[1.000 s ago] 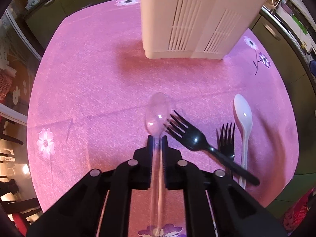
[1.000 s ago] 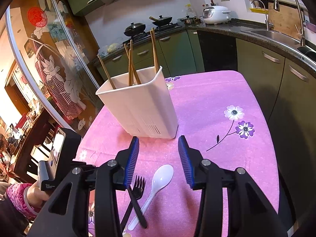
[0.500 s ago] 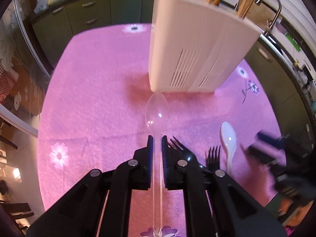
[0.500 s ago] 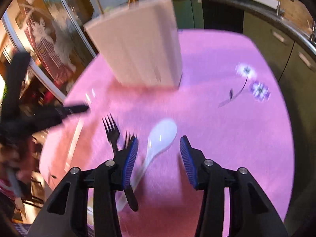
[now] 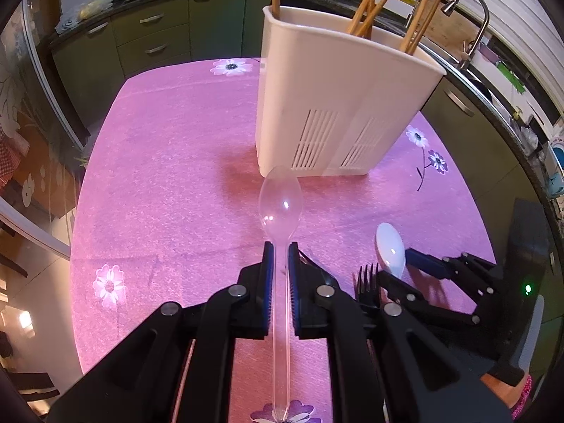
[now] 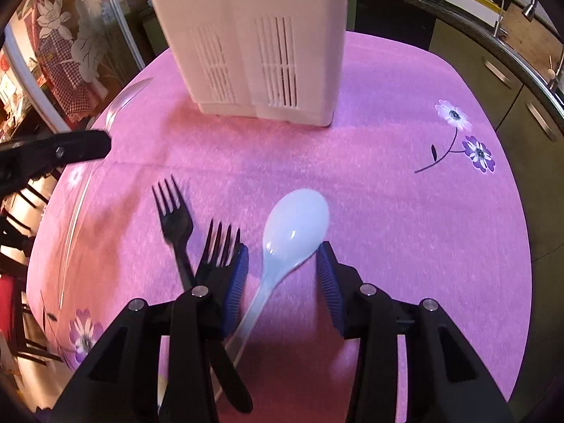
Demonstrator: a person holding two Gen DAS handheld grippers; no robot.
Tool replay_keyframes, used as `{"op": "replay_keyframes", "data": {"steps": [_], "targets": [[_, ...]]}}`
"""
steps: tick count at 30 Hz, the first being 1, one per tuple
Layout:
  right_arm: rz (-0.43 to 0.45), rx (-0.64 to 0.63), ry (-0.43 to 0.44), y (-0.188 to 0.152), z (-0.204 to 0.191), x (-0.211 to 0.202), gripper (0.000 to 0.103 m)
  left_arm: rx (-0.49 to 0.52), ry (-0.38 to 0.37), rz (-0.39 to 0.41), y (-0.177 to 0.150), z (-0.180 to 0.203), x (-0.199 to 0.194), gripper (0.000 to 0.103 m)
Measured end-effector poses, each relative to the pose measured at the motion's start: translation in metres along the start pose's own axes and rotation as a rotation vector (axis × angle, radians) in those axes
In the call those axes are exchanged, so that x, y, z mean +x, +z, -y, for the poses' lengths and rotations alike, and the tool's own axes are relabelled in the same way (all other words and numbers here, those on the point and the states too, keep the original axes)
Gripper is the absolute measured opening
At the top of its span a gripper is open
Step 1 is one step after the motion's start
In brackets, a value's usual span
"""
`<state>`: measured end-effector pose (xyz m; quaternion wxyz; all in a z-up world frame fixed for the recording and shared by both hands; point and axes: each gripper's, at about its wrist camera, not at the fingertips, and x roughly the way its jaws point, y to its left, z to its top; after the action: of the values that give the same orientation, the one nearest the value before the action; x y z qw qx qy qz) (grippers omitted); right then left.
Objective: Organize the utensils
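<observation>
My left gripper (image 5: 281,252) is shut on a clear plastic spoon (image 5: 280,201), held above the pink tablecloth with its bowl pointing at the white utensil holder (image 5: 338,105). The holder (image 6: 261,38) has several wooden chopsticks (image 5: 370,3) in it. My right gripper (image 6: 282,264) is open and low over the table, its jaws either side of a white spoon (image 6: 292,232). Two black forks (image 6: 174,211) (image 6: 218,246) lie just left of it, crossed. The right gripper (image 5: 398,271) also shows in the left wrist view around the white spoon (image 5: 389,246).
The table (image 5: 169,176) carries a pink flowered cloth (image 6: 405,176). Green kitchen cabinets (image 5: 151,38) and a sink with a faucet (image 5: 472,14) surround it. The left gripper's arm (image 6: 56,151) reaches in at the left of the right wrist view.
My left gripper has lifted the clear spoon and tilted up toward the holder. My right gripper has come down around the white spoon, still open.
</observation>
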<state>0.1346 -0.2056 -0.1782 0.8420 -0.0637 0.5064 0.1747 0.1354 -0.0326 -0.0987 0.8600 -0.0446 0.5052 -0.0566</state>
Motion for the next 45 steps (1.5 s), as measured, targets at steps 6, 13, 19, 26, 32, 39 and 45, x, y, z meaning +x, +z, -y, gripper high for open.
{"op": "replay_keyframes", "data": {"steps": [6,13,19,26,32,39,45], "targets": [[0.026,0.009,0.01,0.003,0.006,0.0,0.033,0.007,-0.006,0.001,0.0,0.0,-0.001,0.008],[0.075,0.042,0.059,-0.001,0.025,-0.021,0.03,0.006,-0.011,0.009,0.003,0.0,-0.004,0.008],[0.145,0.05,0.099,0.0,0.032,-0.053,0.03,0.009,-0.021,0.034,0.007,0.003,-0.015,0.008],[0.194,0.055,0.138,-0.002,0.039,-0.078,0.03,0.028,-0.035,0.069,0.01,0.01,-0.034,0.008],[0.238,0.057,0.155,-0.002,0.04,-0.099,0.03,0.053,-0.067,0.114,0.016,0.022,-0.056,0.008],[0.285,0.057,0.165,0.004,0.042,-0.122,0.013,0.079,-0.086,0.234,0.039,0.035,-0.097,0.008],[0.312,0.051,0.152,0.011,0.044,-0.136,0.013,0.08,-0.096,0.382,0.072,0.043,-0.132,0.008]]}}
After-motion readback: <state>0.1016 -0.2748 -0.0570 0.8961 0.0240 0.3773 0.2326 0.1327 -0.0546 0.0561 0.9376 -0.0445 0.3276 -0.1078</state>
